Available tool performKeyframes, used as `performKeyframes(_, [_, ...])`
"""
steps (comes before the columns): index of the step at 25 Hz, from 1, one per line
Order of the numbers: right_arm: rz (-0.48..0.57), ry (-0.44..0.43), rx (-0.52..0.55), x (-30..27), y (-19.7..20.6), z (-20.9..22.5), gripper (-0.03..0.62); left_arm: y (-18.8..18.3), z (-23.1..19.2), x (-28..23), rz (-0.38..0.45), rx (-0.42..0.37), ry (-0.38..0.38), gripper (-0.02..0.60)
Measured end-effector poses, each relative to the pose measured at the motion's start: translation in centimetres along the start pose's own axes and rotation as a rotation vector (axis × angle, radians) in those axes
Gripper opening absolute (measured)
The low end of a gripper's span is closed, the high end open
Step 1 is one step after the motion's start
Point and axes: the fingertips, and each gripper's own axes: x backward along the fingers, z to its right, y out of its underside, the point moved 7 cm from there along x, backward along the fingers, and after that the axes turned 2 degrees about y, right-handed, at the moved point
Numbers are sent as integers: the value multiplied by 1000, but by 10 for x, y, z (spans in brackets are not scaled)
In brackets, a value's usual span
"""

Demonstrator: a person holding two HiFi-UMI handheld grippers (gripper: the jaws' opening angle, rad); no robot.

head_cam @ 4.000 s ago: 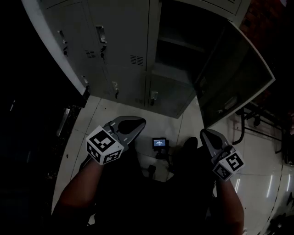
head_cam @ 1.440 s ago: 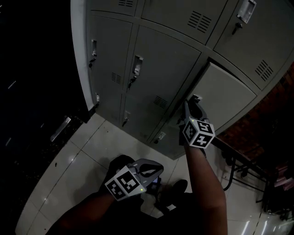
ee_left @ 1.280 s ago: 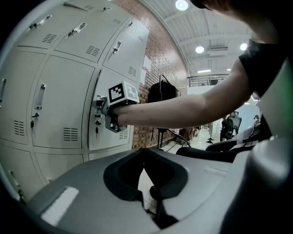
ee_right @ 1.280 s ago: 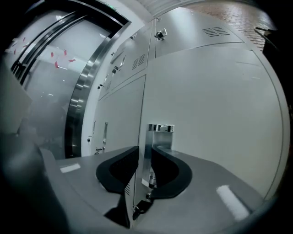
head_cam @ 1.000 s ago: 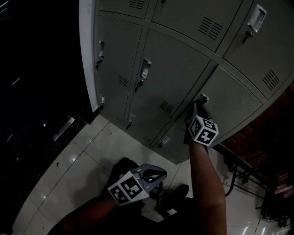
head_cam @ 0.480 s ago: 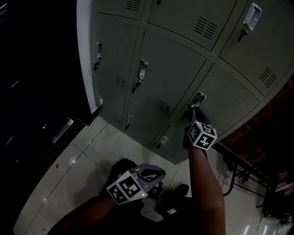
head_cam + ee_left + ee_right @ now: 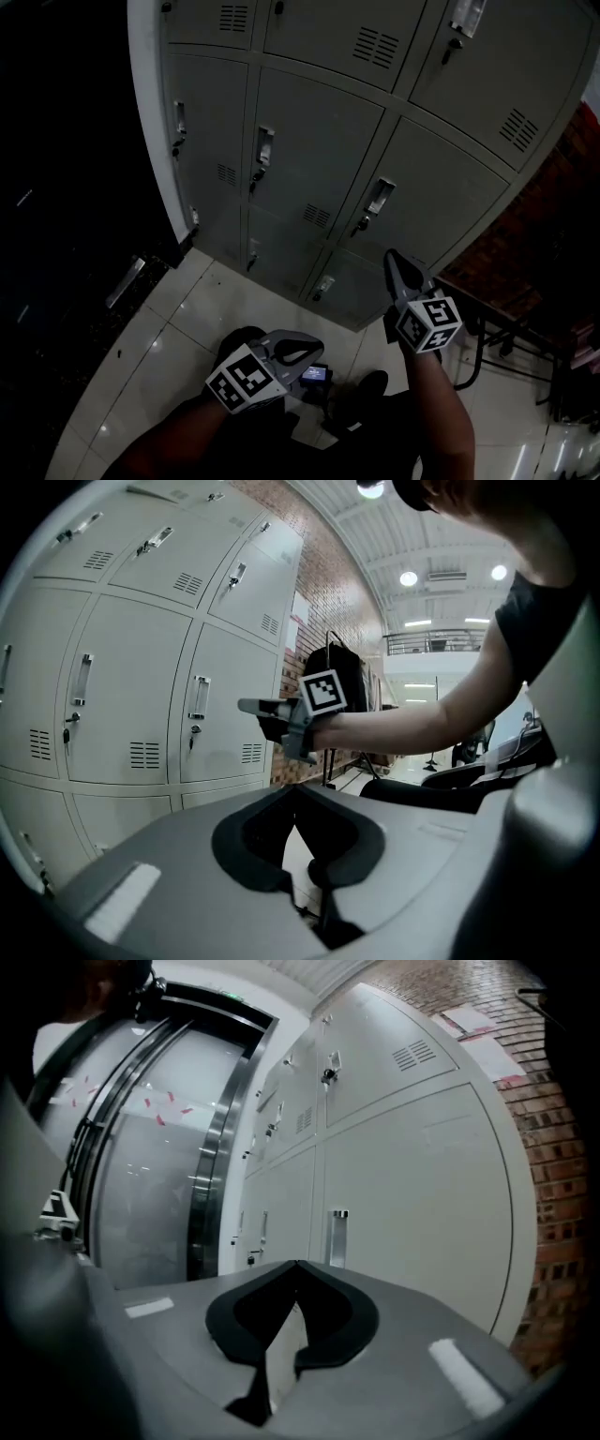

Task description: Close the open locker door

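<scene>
The grey locker door [image 7: 427, 202] in the bank's right column lies flush with its neighbours, its handle [image 7: 378, 196] at its left edge. My right gripper [image 7: 391, 255] hangs a little below and in front of that door, apart from it, jaws shut with nothing between them. In the right gripper view the door [image 7: 422, 1194] and its handle [image 7: 338, 1237] stand just beyond the shut tips [image 7: 297, 1263]. My left gripper [image 7: 314, 339] is held low over the floor, shut and empty. The left gripper view shows its tips [image 7: 296, 787] together and the right gripper [image 7: 248, 706] before the lockers.
A red brick wall [image 7: 539, 225] runs right of the lockers, with black stand legs [image 7: 487, 347] at its foot. A small lit device [image 7: 316, 374] sits on the pale tiled floor [image 7: 178, 319] by the person's feet. Dark panels with a metal frame [image 7: 211, 1147] stand left of the lockers.
The door, wide open four seconds ago, now lies shut. My right gripper, at the door's handle one second ago, has drawn back and down from it. The left gripper has hardly moved.
</scene>
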Motion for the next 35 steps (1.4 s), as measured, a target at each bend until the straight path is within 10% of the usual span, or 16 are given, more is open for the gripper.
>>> performKeyframes(16, [-76,-35,-51,192,53,-19,3,5,-3,1,-17,-3,-17,12])
performKeyframes(35, [-36,-166,-136,211,76,-35,2,3,0,-3,-49,-27,-18,12])
